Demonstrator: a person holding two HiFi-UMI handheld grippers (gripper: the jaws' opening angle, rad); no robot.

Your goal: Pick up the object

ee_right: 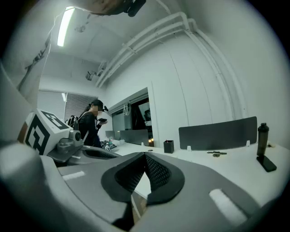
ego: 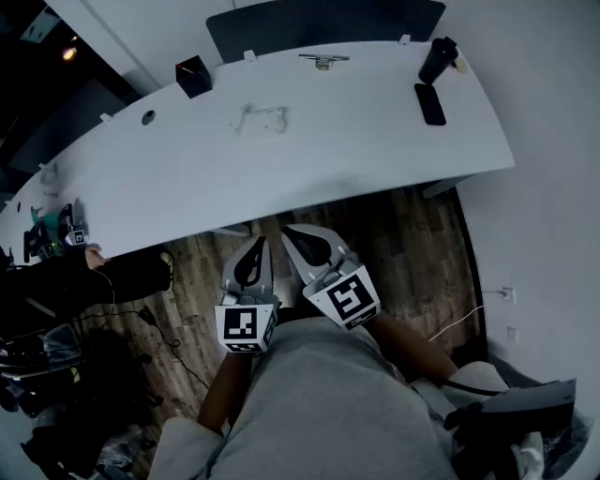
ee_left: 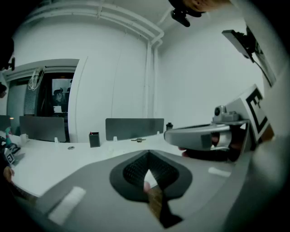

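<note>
Both grippers hang side by side in front of the person's torso, short of the near edge of the white table (ego: 375, 159) and over the wooden floor. My left gripper (ego: 255, 244) is shut with nothing in it, and its jaws meet in the left gripper view (ee_left: 147, 156). My right gripper (ego: 293, 232) is also shut and empty (ee_right: 145, 158). On the table lie a small metal object (ego: 323, 61) near the far edge and a pale, flat object (ego: 261, 120) nearer the middle. Both are well beyond the jaws.
A black cube holder (ego: 192, 77) stands at the back left. A black bottle (ego: 438, 59) and a phone (ego: 430, 103) sit at the back right, with a dark divider panel (ego: 323, 23) behind the table. A person (ee_right: 90, 127) stands farther left. Clutter (ego: 52, 234) lies at the table's left end.
</note>
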